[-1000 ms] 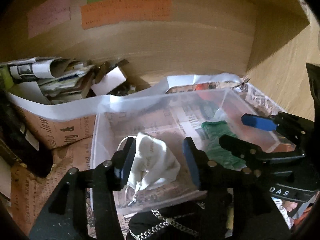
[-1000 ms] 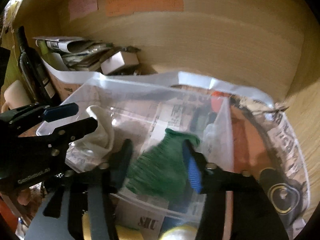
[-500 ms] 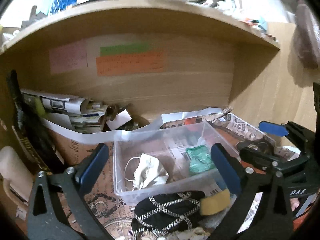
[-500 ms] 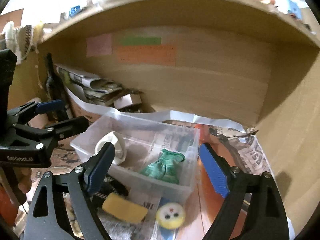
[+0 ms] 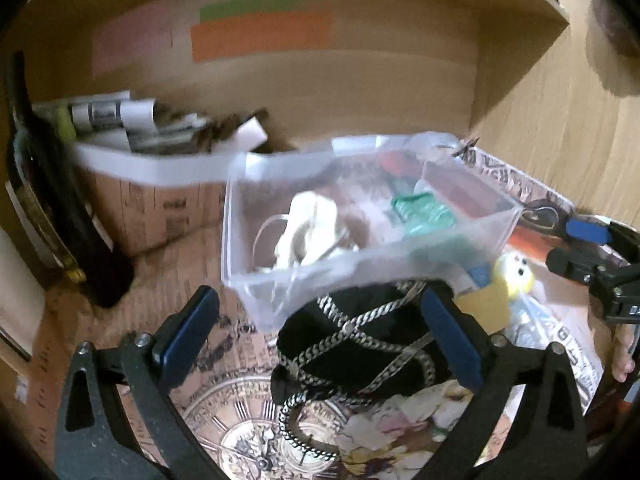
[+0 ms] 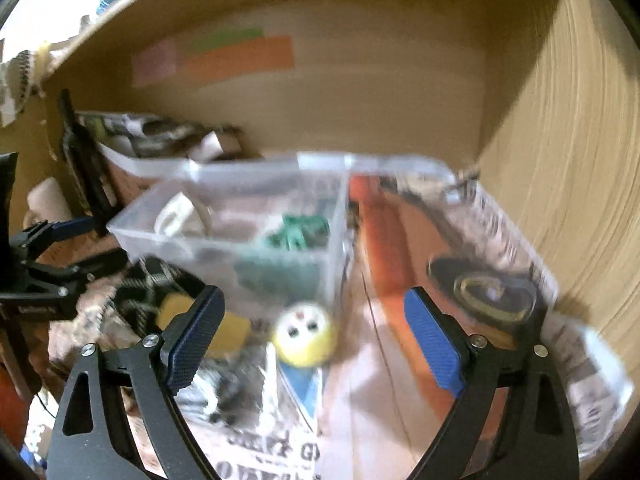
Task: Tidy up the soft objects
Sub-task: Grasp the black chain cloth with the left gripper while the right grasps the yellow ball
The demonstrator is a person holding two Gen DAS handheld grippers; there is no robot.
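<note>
A clear plastic bin (image 5: 240, 208) (image 6: 132, 220) stands on the desk and holds a white cloth pouch (image 5: 308, 224) (image 6: 176, 212) and a green knitted piece (image 5: 424, 212) (image 6: 300, 232). In front of it lie a black pouch with a silver chain (image 5: 360, 344), a yellow sponge (image 5: 484, 304) (image 6: 228, 332) and a yellow round plush face (image 6: 304, 336) (image 5: 512, 276). My left gripper (image 5: 320, 336) is open and empty above the black pouch. My right gripper (image 6: 316, 344) is open and empty, its fingers on either side of the plush face.
A cardboard box (image 5: 160, 200) full of papers stands at the back left, with a dark bottle (image 5: 60, 220) beside it. Wooden walls close the back and right. Printed paper (image 6: 500, 240) covers the desk. A floral cloth (image 5: 404, 428) lies near the front.
Both grippers have let go of the white pouch and green piece, opened wide, pulled back out of the bin, then dropped lower toward the items in front of it.
</note>
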